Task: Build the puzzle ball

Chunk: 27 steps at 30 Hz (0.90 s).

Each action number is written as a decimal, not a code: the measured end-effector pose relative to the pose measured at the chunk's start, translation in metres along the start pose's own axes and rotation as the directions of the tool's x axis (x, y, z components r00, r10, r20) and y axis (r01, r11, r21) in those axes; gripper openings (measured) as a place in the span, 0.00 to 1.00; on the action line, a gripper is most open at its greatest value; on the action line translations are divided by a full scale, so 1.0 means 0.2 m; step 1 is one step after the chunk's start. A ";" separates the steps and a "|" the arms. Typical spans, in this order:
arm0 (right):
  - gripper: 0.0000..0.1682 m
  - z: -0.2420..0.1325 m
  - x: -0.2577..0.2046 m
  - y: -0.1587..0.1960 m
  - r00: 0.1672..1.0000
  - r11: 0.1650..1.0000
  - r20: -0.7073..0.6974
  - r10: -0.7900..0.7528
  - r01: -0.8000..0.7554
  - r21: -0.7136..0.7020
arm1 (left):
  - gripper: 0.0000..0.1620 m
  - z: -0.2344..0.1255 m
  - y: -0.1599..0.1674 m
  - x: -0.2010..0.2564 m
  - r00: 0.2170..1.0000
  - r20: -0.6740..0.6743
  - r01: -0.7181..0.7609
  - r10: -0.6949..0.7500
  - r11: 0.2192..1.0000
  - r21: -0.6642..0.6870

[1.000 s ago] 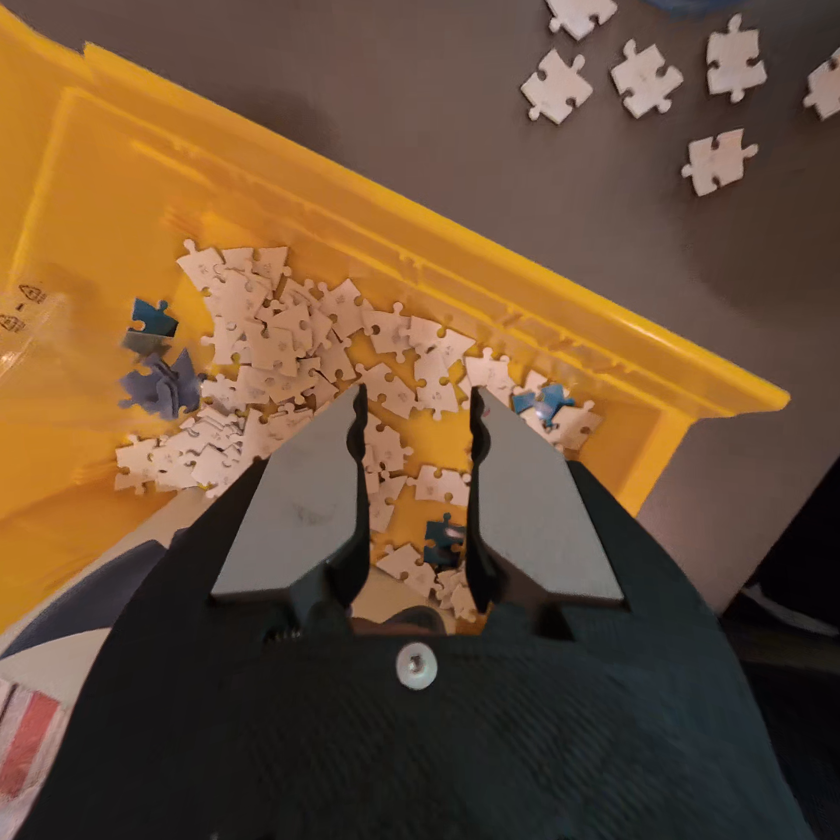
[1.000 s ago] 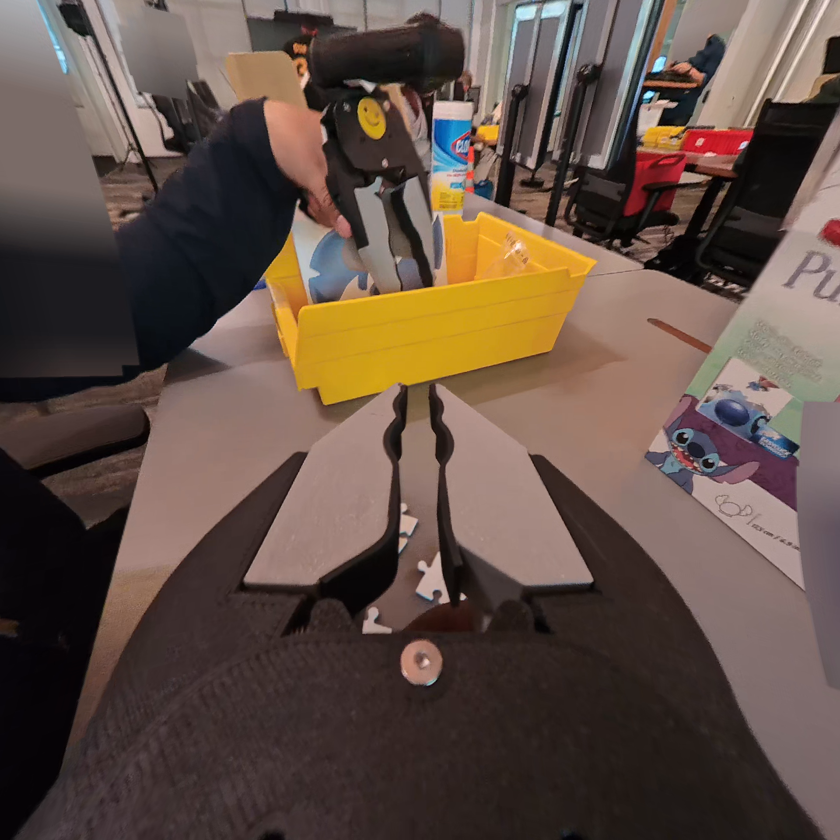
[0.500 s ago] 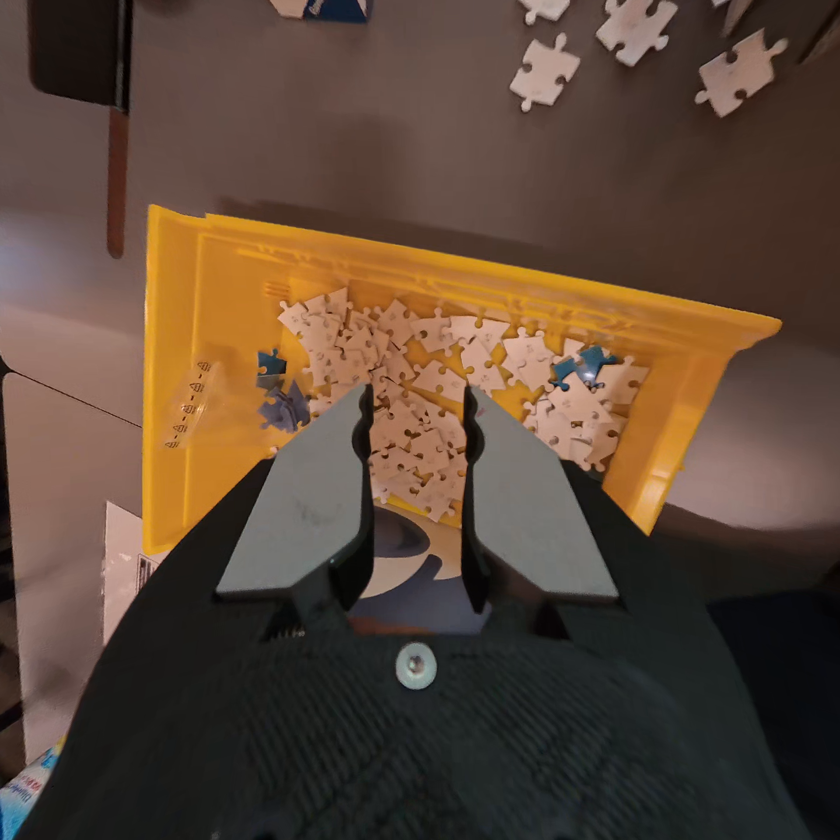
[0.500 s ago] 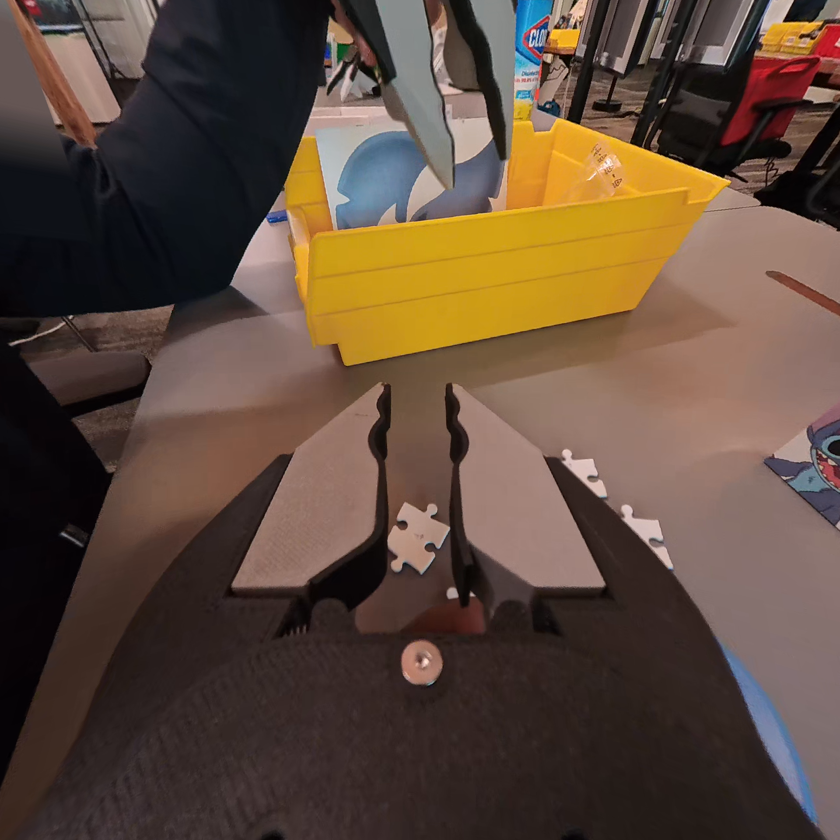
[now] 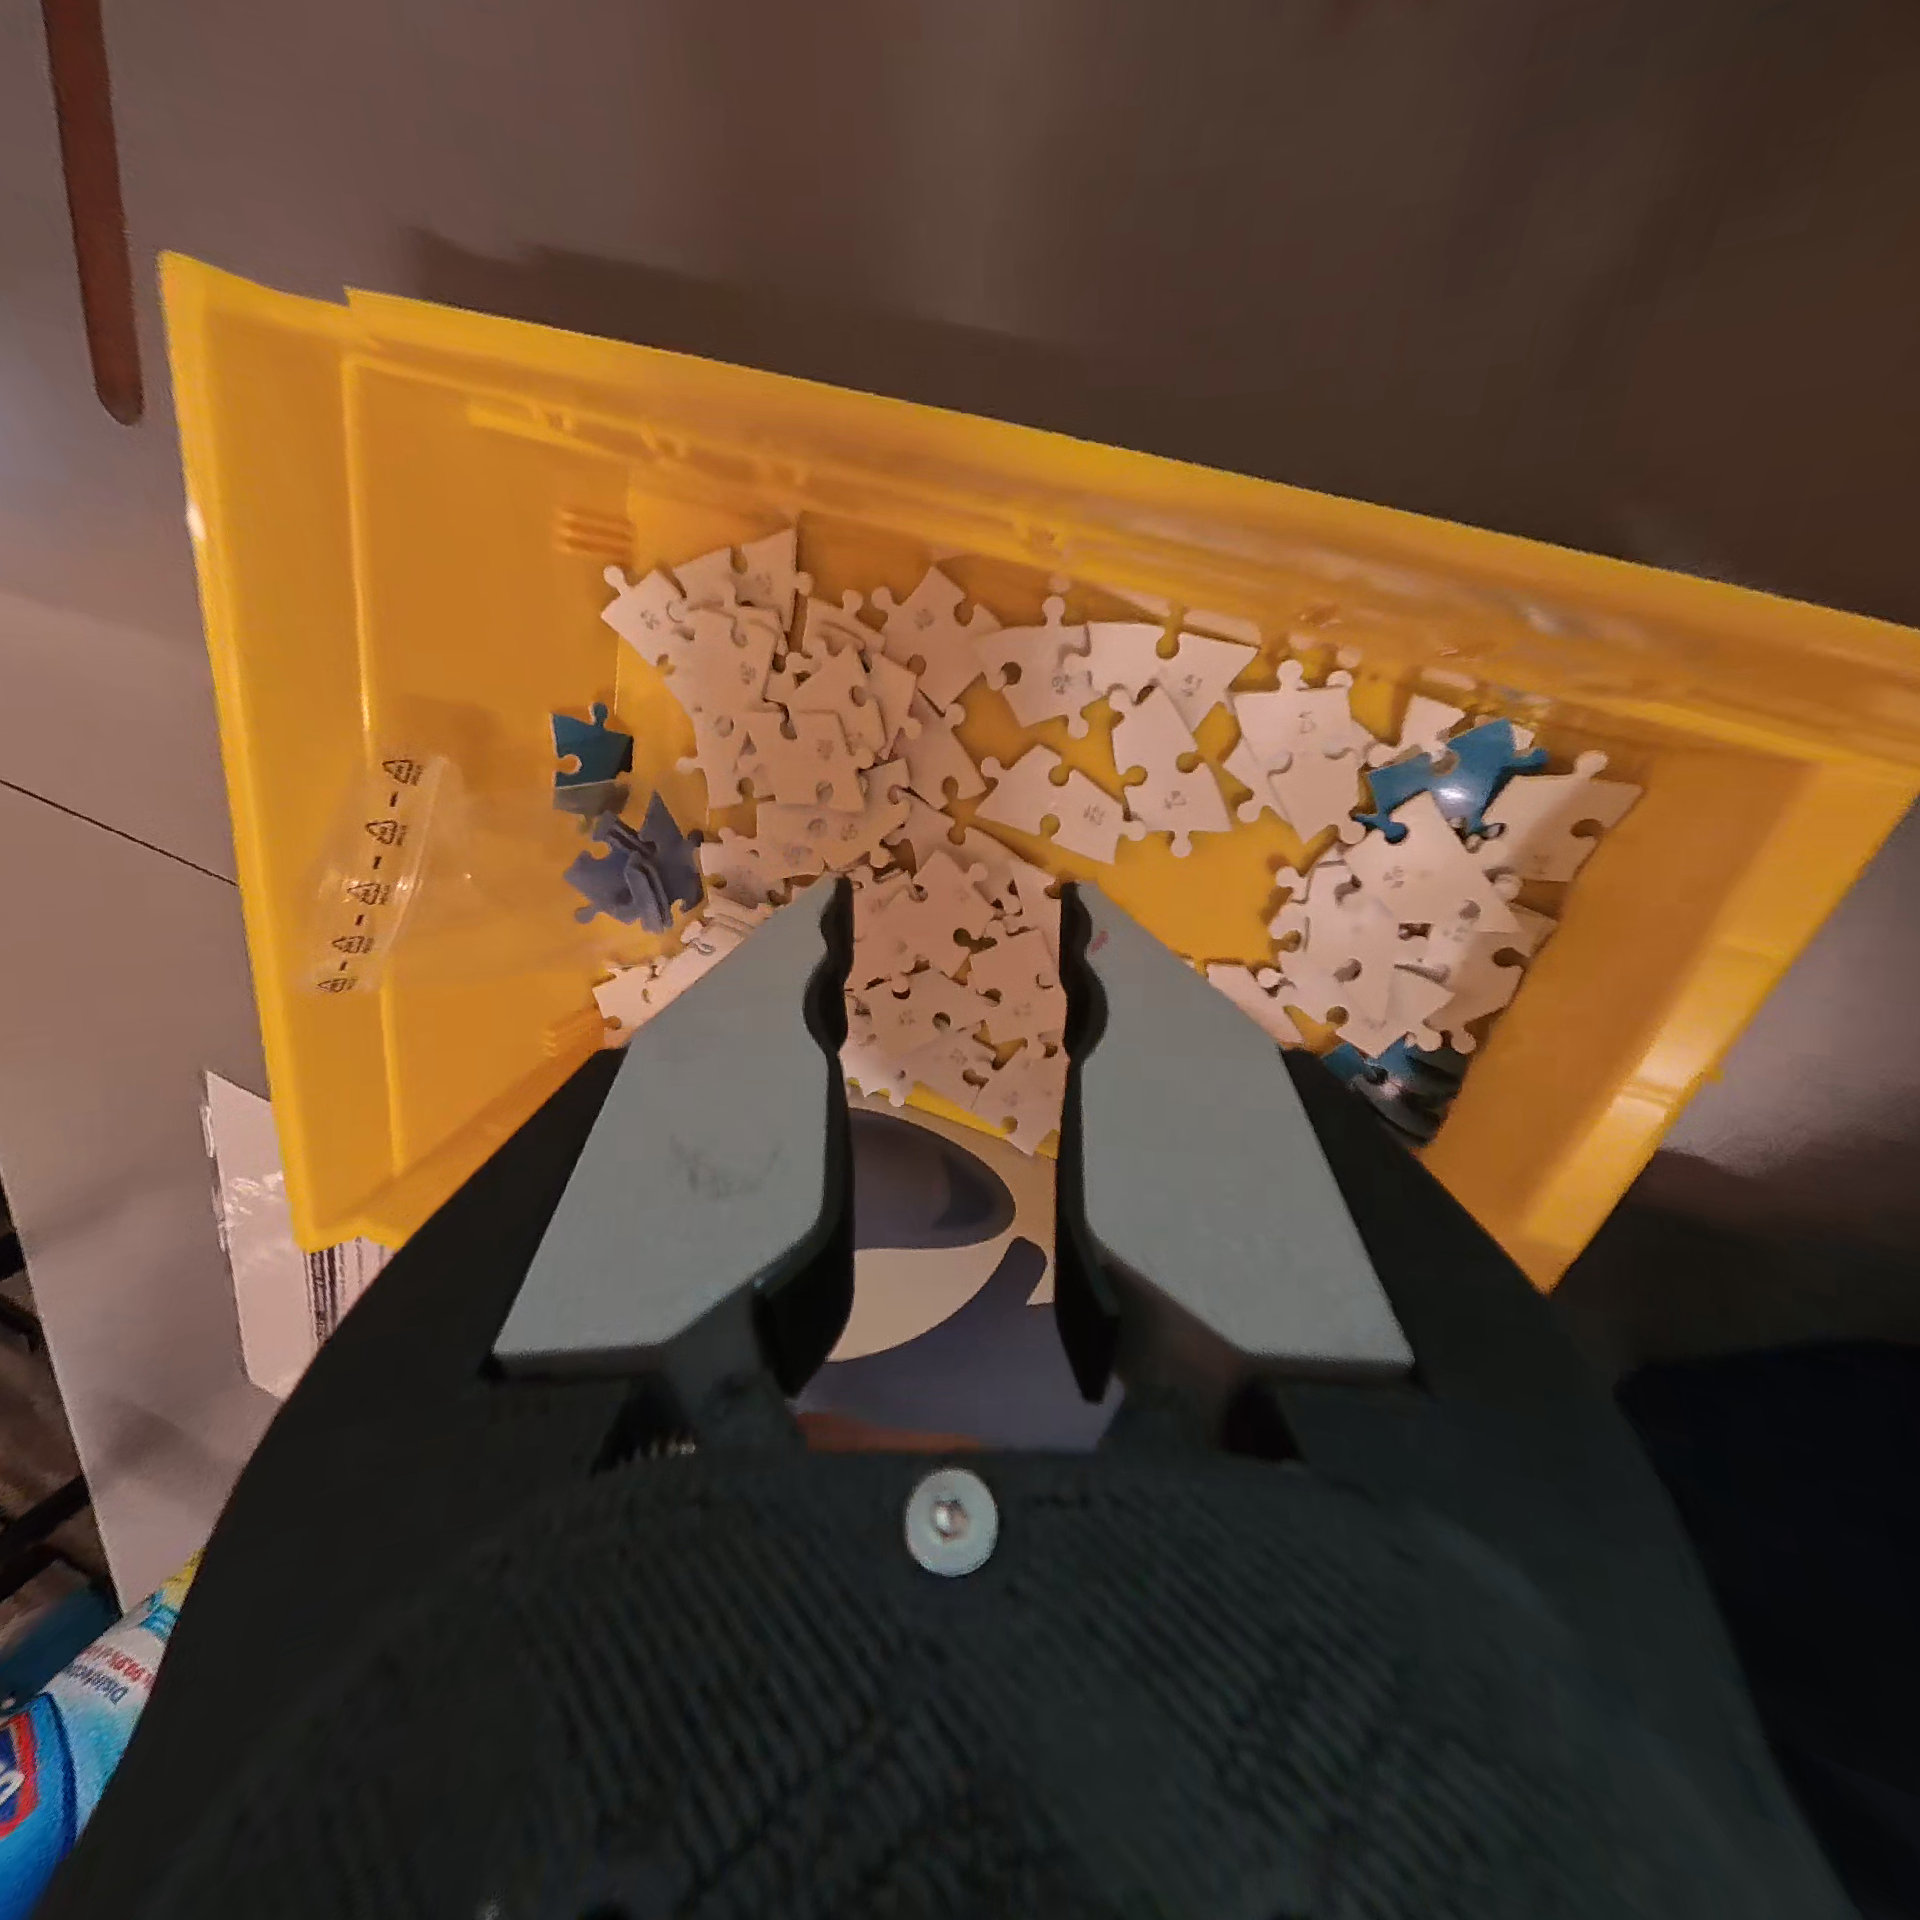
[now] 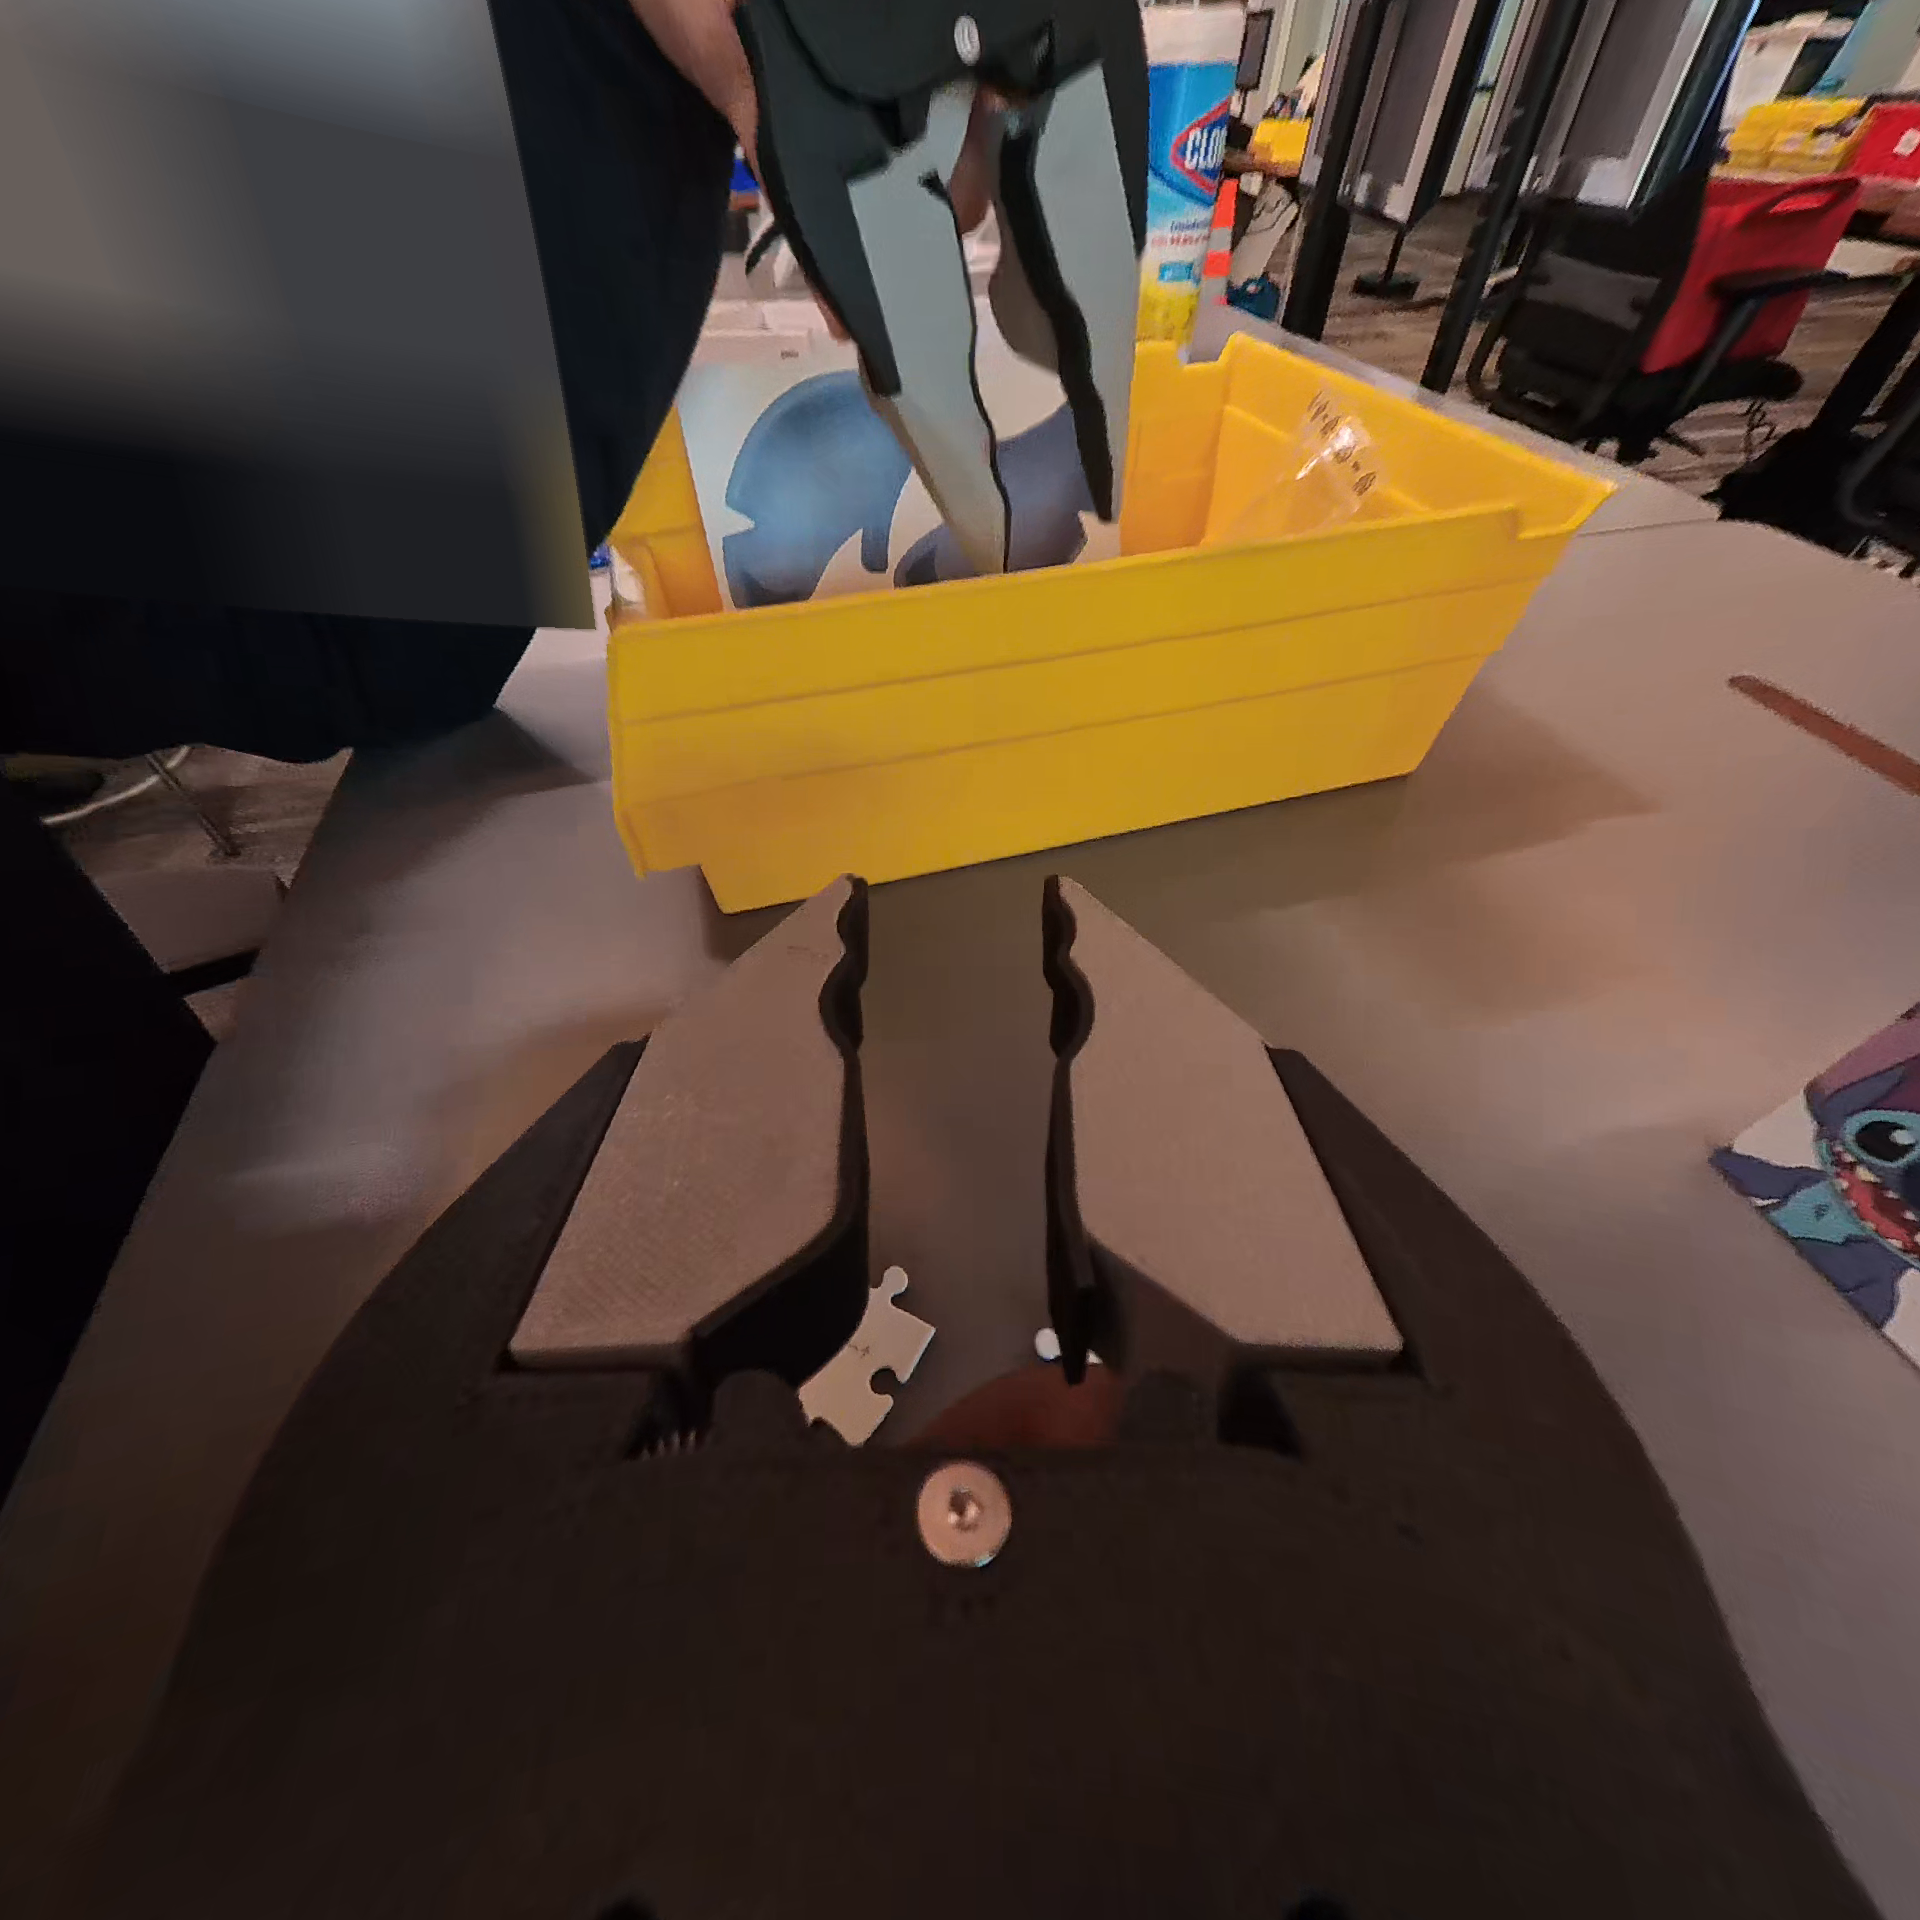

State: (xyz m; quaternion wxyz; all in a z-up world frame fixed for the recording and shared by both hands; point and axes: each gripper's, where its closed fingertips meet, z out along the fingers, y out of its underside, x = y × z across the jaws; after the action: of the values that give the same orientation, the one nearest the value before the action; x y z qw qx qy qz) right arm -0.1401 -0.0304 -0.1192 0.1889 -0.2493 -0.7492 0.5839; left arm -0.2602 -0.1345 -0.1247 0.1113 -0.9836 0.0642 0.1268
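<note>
A yellow bin holds a heap of white puzzle pieces, a few of them blue. My left gripper is open and empty, pointing down into the bin just above the pieces. In the right wrist view the left gripper dips inside the bin. My right gripper is open and empty, low over the grey table in front of the bin. A loose white puzzle piece lies on the table beneath it.
A picture card leans inside the bin's near wall. A clear plastic bag lies in the bin's left end. A printed cartoon sheet lies on the table at the right. A wipes canister stands behind the bin. A dark-sleeved arm holds the left gripper. Tip to tip, the grippers are about 15 centimeters apart. My right tips are about 25 centimeters from the picture card, my left tips only 12 centimeters.
My left gripper has lowered toward the pieces in the bin. My right gripper has opened wider and moved forward toward the bin, so the loose pieces on the table slid under it.
</note>
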 end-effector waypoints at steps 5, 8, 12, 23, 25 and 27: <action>0.17 -0.05 -0.04 -0.01 0.996 0.996 -0.016 -0.082 0.083 0.014 | 0.23 0.06 0.00 0.05 0.998 -0.061 -0.010 0.008 0.999 -0.038; 0.17 -0.05 -0.06 0.05 0.996 0.996 0.006 -0.085 0.085 -0.020 | 0.23 0.08 0.00 0.07 0.996 -0.091 -0.014 0.009 0.999 -0.049; 0.17 -0.06 -0.08 0.03 0.999 0.999 0.030 -0.034 0.033 0.023 | 0.23 0.10 0.01 0.11 0.991 -0.133 -0.014 0.007 0.998 -0.053; 0.16 -0.07 -0.05 0.02 0.999 0.998 -0.023 -0.044 0.045 0.032 | 0.24 0.07 0.02 0.19 0.987 -0.154 -0.044 0.035 0.997 -0.056; 0.16 -0.07 -0.05 0.02 0.997 0.997 -0.038 -0.065 0.066 0.027 | 0.24 0.08 0.02 0.20 0.985 -0.171 -0.035 0.026 0.998 -0.046; 0.16 -0.06 -0.04 0.03 0.997 0.998 -0.046 -0.063 0.064 0.021 | 0.24 0.10 0.04 0.22 0.974 -0.227 -0.002 -0.008 0.999 -0.042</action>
State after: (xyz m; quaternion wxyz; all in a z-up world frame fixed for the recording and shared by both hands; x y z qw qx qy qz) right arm -0.1269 -0.0242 -0.1211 0.2270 -0.2364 -0.7455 0.5803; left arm -0.2239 -0.1413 -0.1570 0.0825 -0.9938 0.0724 0.0148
